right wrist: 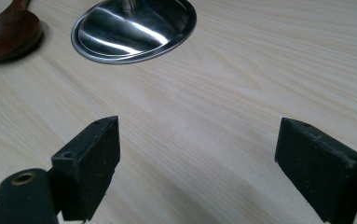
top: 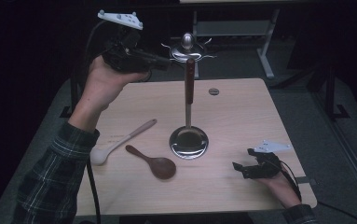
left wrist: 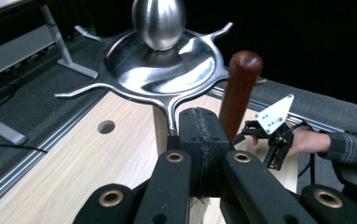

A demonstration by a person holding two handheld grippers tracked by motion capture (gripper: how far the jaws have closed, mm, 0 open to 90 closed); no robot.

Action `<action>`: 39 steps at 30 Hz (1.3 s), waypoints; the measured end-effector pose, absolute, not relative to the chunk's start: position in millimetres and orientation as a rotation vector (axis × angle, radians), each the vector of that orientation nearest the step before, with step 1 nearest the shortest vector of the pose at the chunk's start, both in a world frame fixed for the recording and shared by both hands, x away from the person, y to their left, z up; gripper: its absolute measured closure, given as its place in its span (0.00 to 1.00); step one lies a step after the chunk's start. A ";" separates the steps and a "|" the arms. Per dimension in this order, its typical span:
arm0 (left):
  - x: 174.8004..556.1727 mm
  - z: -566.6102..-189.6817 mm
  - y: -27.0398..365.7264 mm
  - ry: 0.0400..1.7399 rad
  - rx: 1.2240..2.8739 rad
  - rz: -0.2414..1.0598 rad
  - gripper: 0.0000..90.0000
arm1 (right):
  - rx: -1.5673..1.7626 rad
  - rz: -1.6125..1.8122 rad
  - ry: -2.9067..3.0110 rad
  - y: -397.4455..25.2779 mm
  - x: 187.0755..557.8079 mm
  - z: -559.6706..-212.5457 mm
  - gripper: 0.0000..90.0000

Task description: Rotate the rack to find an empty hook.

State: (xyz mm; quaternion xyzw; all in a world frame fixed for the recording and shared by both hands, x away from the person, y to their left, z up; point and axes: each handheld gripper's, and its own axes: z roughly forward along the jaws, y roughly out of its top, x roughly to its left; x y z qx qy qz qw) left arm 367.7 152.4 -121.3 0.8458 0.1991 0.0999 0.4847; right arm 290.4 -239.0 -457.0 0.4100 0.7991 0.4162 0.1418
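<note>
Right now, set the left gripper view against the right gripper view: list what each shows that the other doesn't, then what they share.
Left gripper view: the stand's hooked top with its egg-shaped knob, the brown wooden handle hanging from it, the shut left claw, and the right claw farther off.
Right gripper view: the stand's round base, the dark wooden spoon, and the right claw's jaws wide open.
Shared: the light wooden tabletop and the metal stand.

We wear dark plaid flannel sleeves [top: 50,182] with pale stripes. Our left gripper [left wrist: 199,135] is matte black, its linkage arms set with brass-coloured rivets, its pads ridged. Our right gripper [right wrist: 197,163] has blocky black pads with small holes. Each carries a grey three-cornered plate [top: 120,18] and trails a black cable [top: 92,186].
</note>
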 end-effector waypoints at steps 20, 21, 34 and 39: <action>391.9 -119.6 161.7 0.557 2.023 0.271 1.00 | 1.180 1.203 2.310 -238.9 289.9 -456.8 0.15; 393.7 -119.4 161.9 0.560 2.025 0.274 1.00 | 1.181 1.202 2.311 -238.8 289.9 -456.9 0.15; 412.4 -120.1 161.2 0.597 2.009 0.299 1.00 | 1.168 1.200 2.324 -237.9 290.4 -457.8 0.15; 412.9 -121.1 162.5 0.596 2.002 0.304 1.00 | 1.163 1.201 2.325 -238.1 290.3 -457.7 0.15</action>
